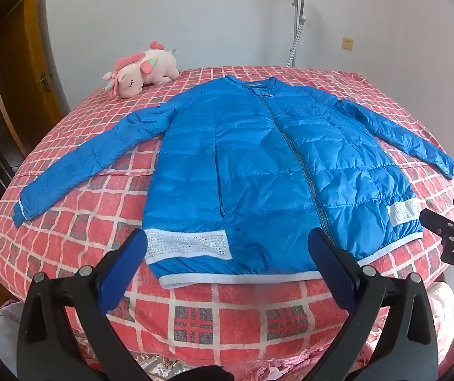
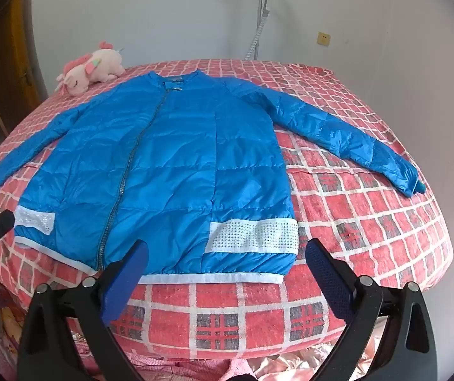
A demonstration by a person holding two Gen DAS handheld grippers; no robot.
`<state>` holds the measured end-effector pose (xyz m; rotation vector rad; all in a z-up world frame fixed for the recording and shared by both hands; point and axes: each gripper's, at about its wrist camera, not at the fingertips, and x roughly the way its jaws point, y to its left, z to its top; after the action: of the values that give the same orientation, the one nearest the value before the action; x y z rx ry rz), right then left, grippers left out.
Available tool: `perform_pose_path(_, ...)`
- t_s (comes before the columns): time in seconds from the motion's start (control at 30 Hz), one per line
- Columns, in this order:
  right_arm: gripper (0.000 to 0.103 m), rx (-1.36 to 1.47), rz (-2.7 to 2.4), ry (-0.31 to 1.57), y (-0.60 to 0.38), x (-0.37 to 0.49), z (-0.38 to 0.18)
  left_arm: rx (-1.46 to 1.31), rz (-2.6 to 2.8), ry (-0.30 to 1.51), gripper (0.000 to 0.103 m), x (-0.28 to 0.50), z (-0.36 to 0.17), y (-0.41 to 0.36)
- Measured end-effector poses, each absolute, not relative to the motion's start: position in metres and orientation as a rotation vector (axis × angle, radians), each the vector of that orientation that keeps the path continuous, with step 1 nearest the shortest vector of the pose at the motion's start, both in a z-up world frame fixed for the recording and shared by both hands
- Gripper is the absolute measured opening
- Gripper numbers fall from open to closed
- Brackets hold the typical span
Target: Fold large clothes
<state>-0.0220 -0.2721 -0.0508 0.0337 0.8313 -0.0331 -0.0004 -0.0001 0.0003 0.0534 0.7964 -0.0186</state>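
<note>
left tool (image 1: 227, 247) spread wide, empty, hovering over hem at 6 o'clock of blue jacket (image 1: 258, 165). right tool (image 2: 227, 254) spread too, pinching nothing, above same hem. jacket flat, zipped, sleeves out, mid bed (image 1: 227, 314). plush unicorn (image 1: 144, 70) near 11 o'clock of jacket.

Jacket (image 1: 258, 165) flat on bed (image 1: 195, 317), zipped, sleeves spread. My left gripper (image 1: 227, 247) wide open above its hem, holding nothing. Right gripper (image 1: 449, 225) at right edge. Plush (image 1: 144, 70) near the collar.
</note>
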Motion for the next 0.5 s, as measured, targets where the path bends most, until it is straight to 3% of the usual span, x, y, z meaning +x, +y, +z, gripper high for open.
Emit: perform_pose_path(0.5, 0.099, 0.038, -0.03, 0.831, -0.2723, -0.0212, -0.0515, 0.053, -0.018, 0.8, 0.1, -0.0006, 0.0005, -0.0001)
